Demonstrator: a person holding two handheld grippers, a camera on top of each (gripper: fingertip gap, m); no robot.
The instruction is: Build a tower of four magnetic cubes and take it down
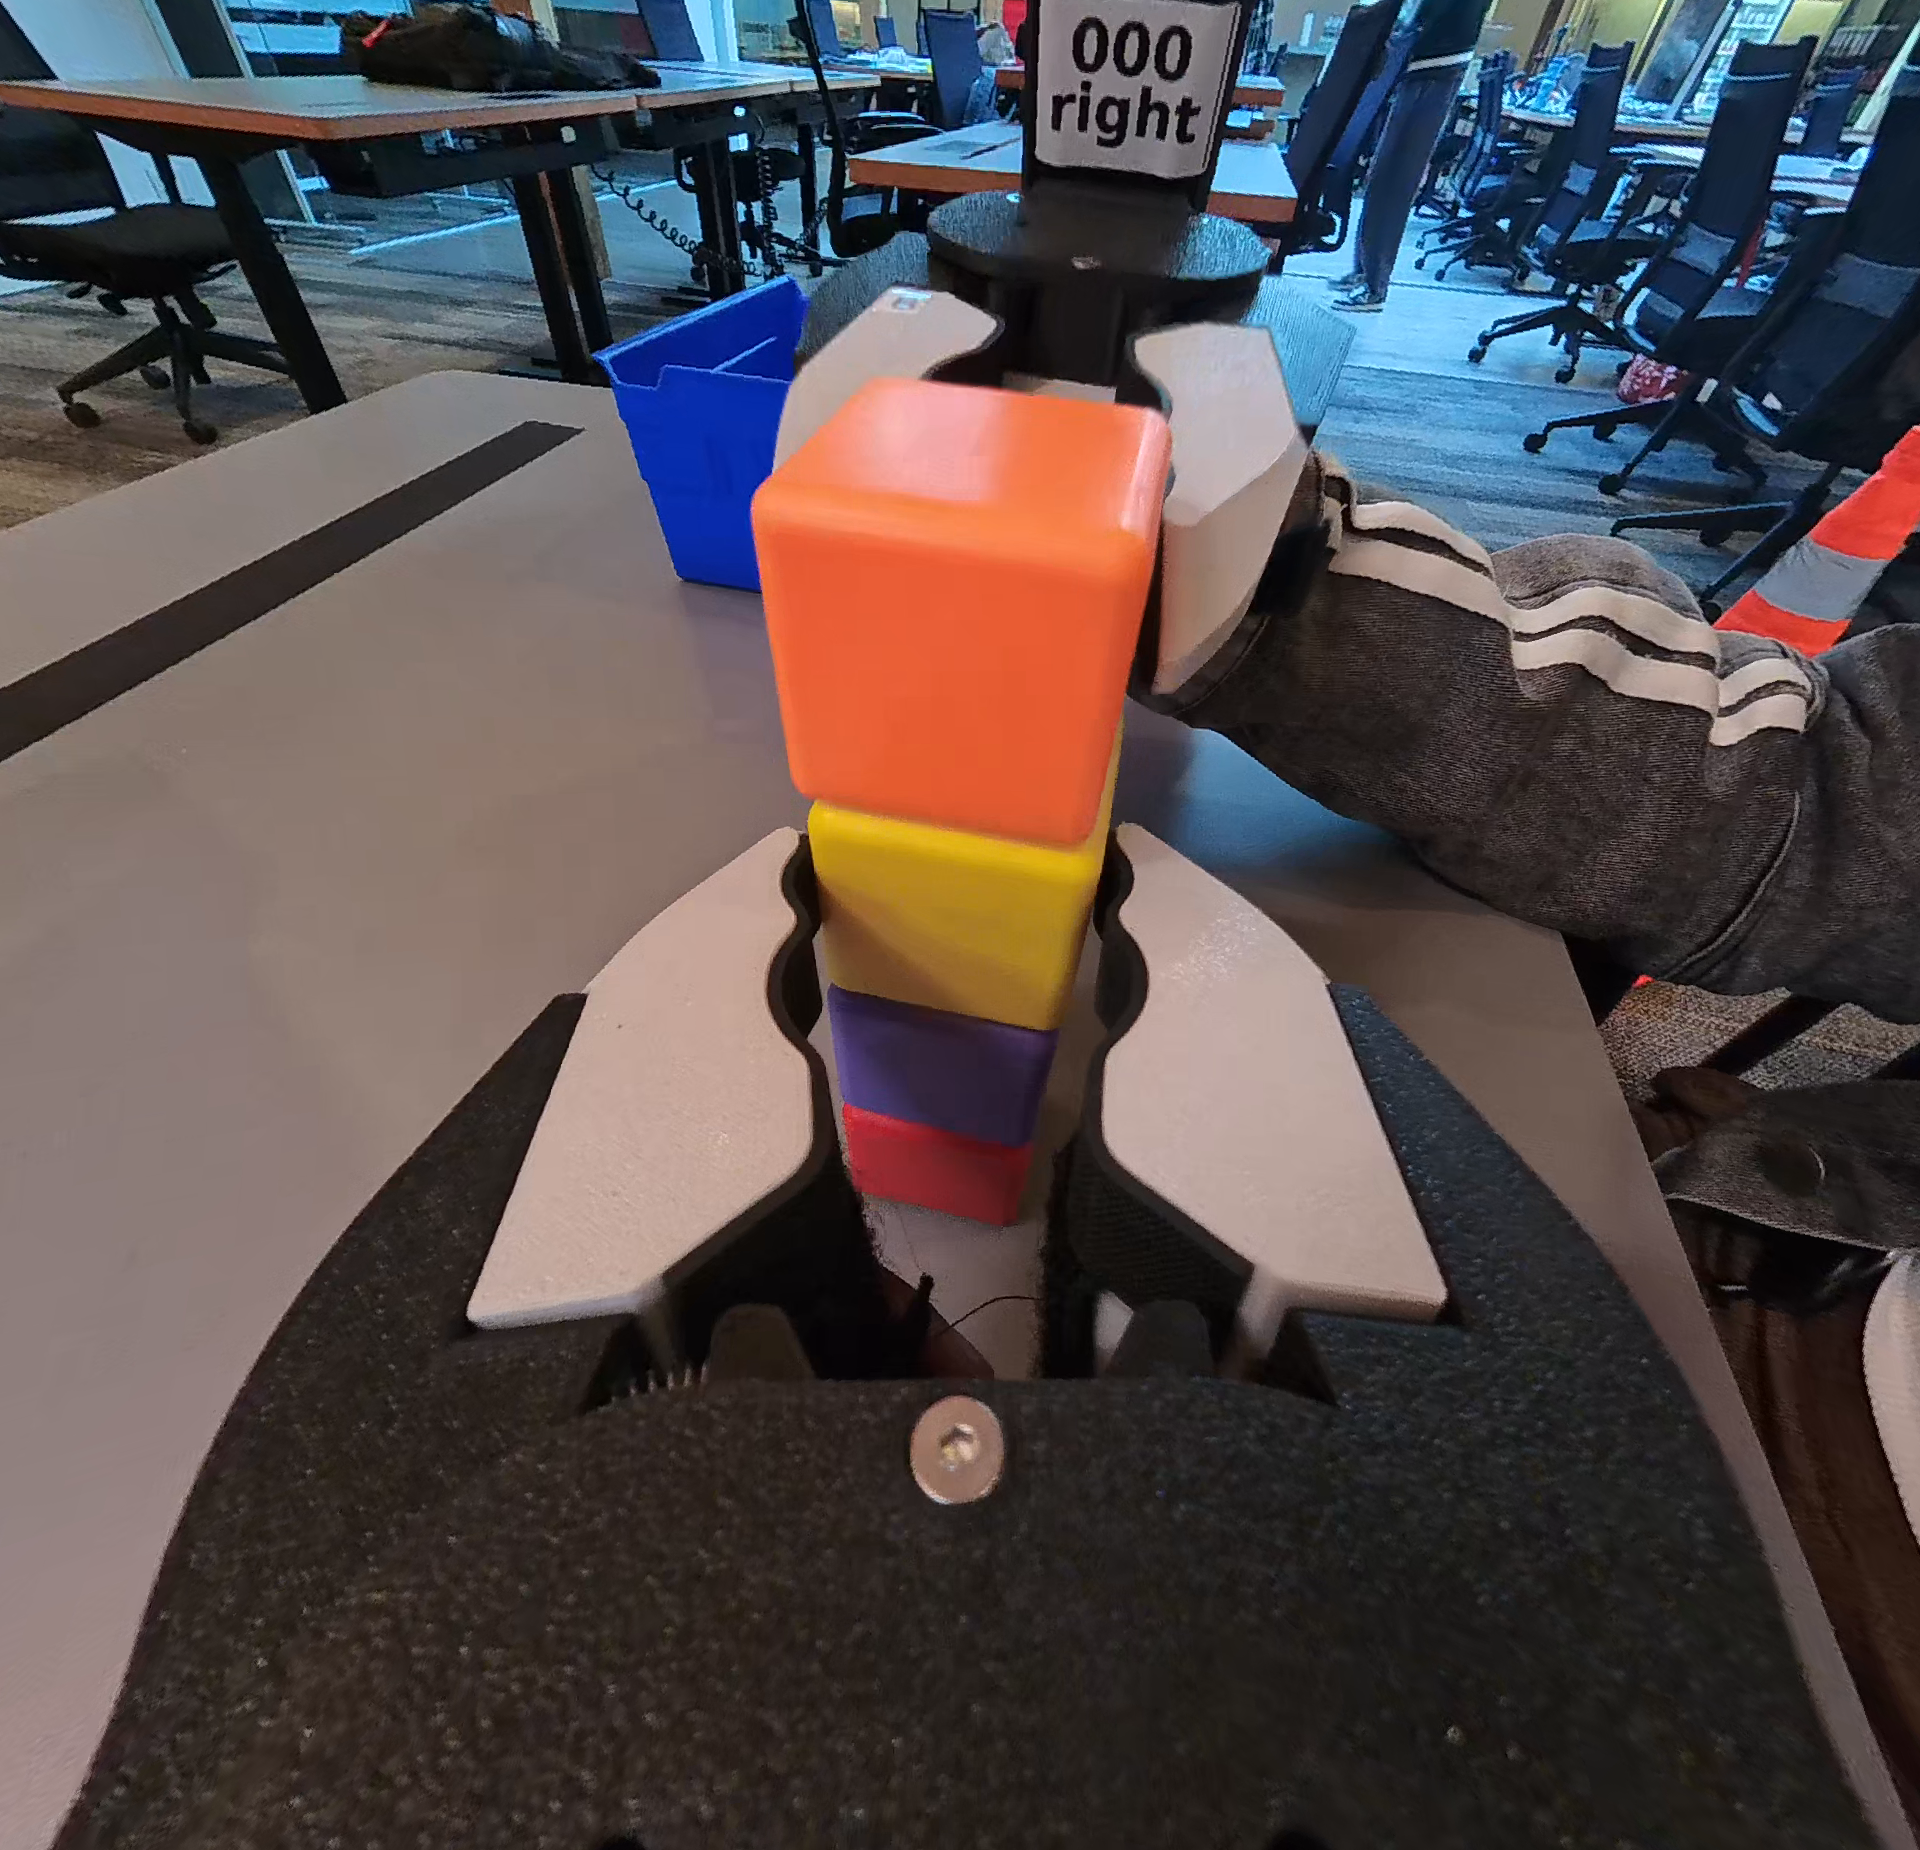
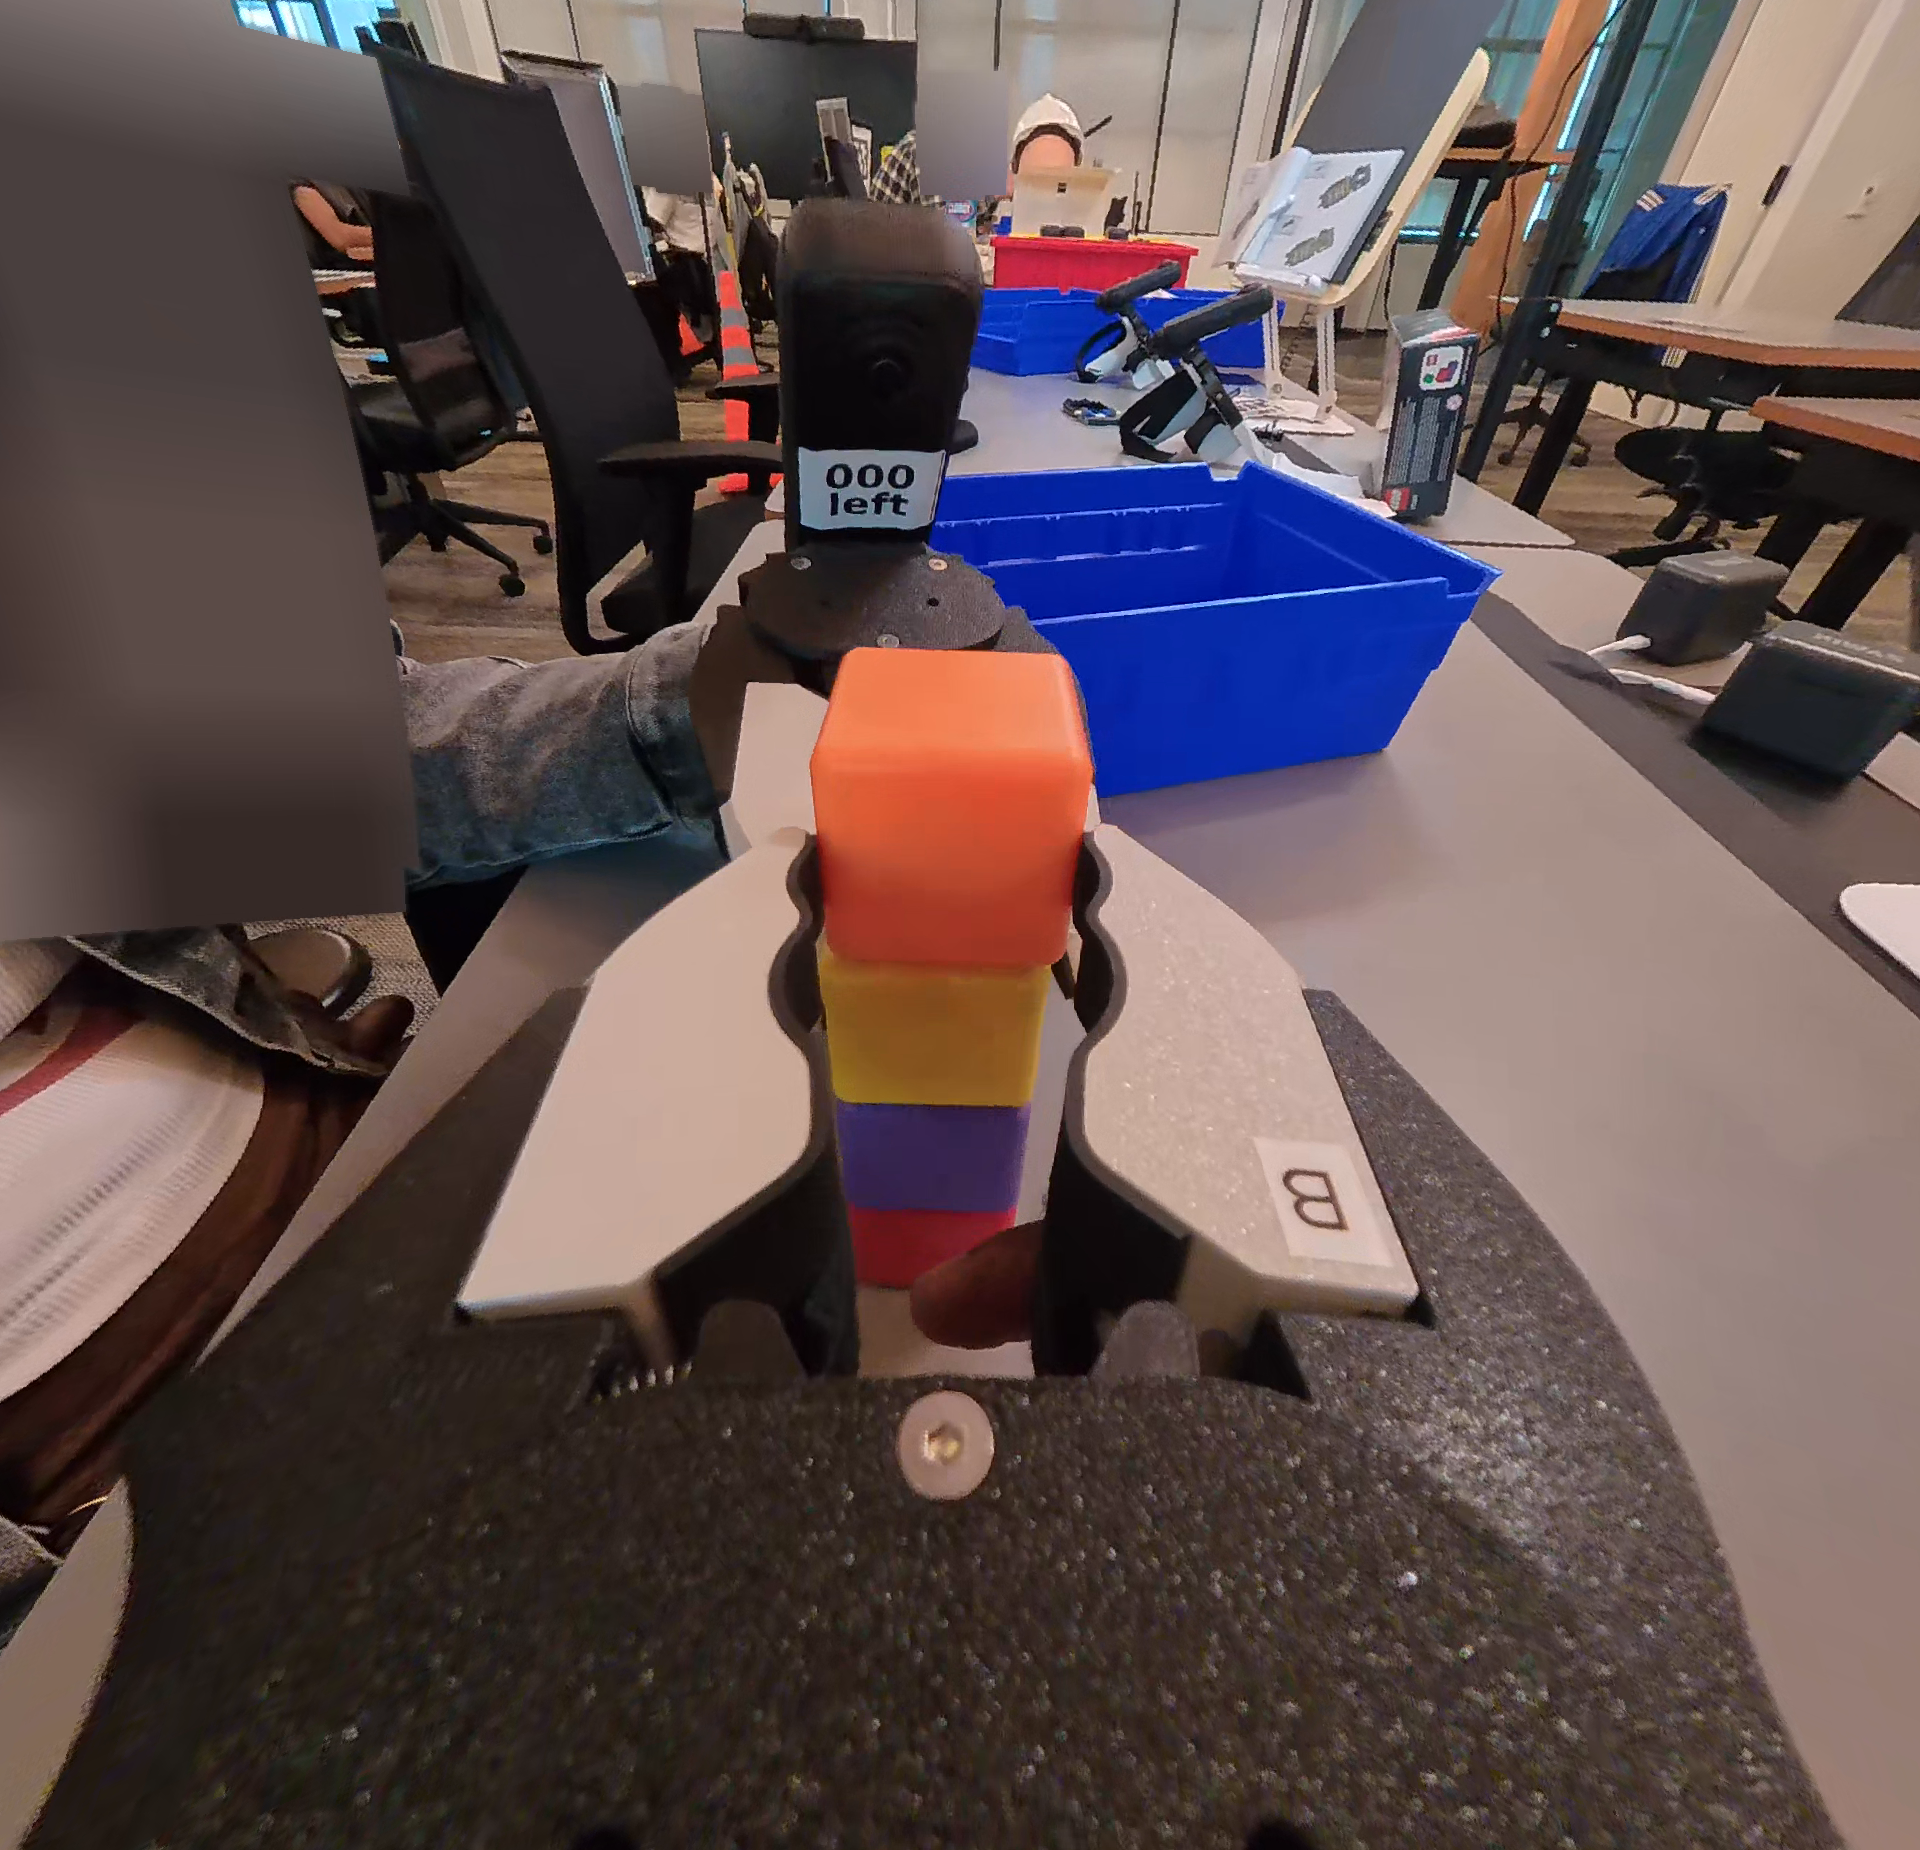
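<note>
Four-cube tower at the turn from building to dismantling. The tower stands complete and upright on the grey table (image 2: 1507, 969): red cube (image 2: 930, 1244) at the base, purple cube (image 2: 932, 1156) on it, yellow cube (image 2: 932, 1037) third, orange cube (image 2: 948, 813) on top. In the left wrist view the orange cube sits slightly skewed on the yellow one; the other faces line up closely.

My right gripper (image 2: 945, 896) is clamped on the orange cube, its dark pads pressed against two opposite sides near the cube's lower edge. My left gripper (image 1: 956, 917) approaches from the opposite side of the tower and grips the yellow cube just below, with a pad pressed on each flank. The two tools thus face each other across the tower, one cube apart in height.

I judge the building half done, since all four cubes are stacked. The taking down is left: no cube is off the tower yet. The paired grip suggests that I brace the yellow cube while the orange one is pulled free against the magnets; three joints remain to break.

Beyond the tower, past the left gripper, stands a blue bin (image 2: 1247, 637), well apart from the cubes. A denim sleeve (image 2: 540, 751) reaches toward the tower beside it.
</note>
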